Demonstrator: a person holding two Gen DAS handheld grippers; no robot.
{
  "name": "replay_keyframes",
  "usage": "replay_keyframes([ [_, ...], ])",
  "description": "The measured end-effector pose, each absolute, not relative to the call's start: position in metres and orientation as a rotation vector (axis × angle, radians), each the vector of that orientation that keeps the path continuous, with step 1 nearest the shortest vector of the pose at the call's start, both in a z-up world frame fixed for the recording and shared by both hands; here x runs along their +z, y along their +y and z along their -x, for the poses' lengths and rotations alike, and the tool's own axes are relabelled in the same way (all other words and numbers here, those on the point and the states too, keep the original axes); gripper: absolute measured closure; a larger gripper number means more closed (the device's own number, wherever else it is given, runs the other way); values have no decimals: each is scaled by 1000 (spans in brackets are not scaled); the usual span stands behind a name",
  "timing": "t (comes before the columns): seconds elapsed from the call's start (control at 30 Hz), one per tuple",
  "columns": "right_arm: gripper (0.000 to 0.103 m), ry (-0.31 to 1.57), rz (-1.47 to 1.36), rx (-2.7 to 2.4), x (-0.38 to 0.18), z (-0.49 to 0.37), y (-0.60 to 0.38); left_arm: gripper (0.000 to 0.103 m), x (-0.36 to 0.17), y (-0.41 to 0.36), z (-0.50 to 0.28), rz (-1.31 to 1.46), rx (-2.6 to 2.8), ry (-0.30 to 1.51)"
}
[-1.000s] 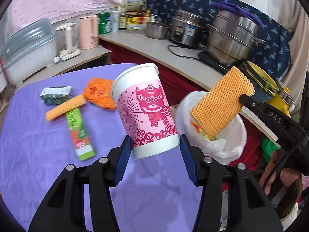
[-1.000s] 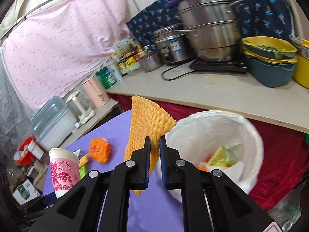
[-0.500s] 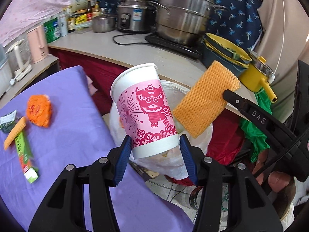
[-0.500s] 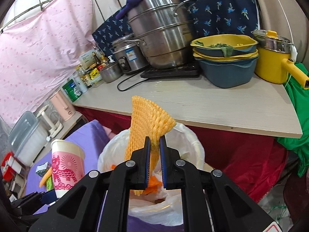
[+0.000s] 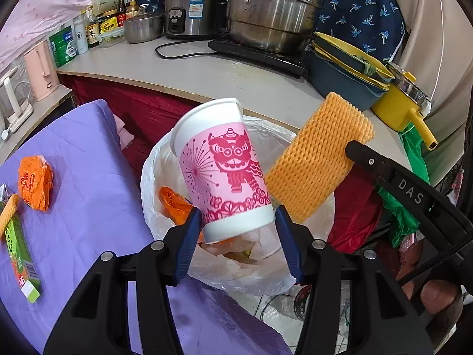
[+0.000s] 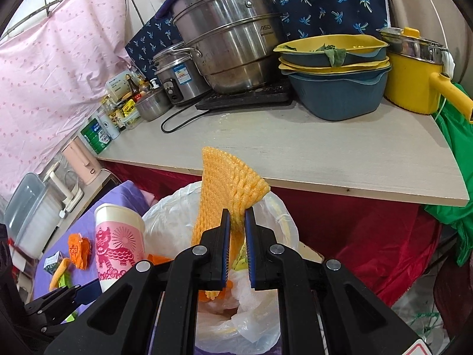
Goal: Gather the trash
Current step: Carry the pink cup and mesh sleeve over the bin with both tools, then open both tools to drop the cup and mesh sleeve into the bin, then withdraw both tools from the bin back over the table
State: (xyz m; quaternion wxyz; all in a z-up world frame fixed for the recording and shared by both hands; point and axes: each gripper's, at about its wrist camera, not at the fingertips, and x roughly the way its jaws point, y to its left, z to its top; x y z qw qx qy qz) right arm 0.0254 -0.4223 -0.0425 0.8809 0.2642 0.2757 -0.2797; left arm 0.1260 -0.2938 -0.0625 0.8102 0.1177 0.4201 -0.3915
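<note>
Pink cup (image 5: 224, 168) clamped in left tool (image 5: 236, 233), foam net (image 6: 224, 204) pinched in right tool (image 6: 236, 248); best released squarely over bin bag (image 5: 153, 159).

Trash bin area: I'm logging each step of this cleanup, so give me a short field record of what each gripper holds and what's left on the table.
left gripper: shut on paper cup, upright, slightly tilted, above the bin
right gripper: shut on orange foam net, above the bin
trash bin: white bag liner, already holds orange and pale scraps
purple table: still carries crumpled orange wrapper, green box, and a second foam piece at the left edge
counter: pots and basins, not trash
</note>
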Motion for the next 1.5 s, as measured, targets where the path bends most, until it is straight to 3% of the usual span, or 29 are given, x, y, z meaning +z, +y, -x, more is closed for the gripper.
replay_keyframes([
  [0.13, 87, 574, -555, -581, -41, -28, -421, 51, -65, -294, -131, -252, -818, 903],
  [0.2, 83, 565, -557, -578, -39, -28, -419, 41, -64, -292, -132, -245, -802, 901],
  [0.27, 80, 555, -557, -573, -36, -27, -417, 38, -61, -287, -134, -229, -791, 893],
  [0.67, 78, 538, -536, -534, -18, -31, -394, 35, -45, -263, -136, -204, -732, 867],
  [0.8, 70, 534, -519, -517, -11, -34, -379, 35, -39, -248, -138, -178, -706, 866],
  [1.07, 65, 543, -499, -470, -5, -44, -346, 24, -33, -194, -150, -114, -580, 857],
  [1.5, 64, 612, -453, -344, -13, -79, -268, 23, -48, -90, -174, -39, -351, 907],
])
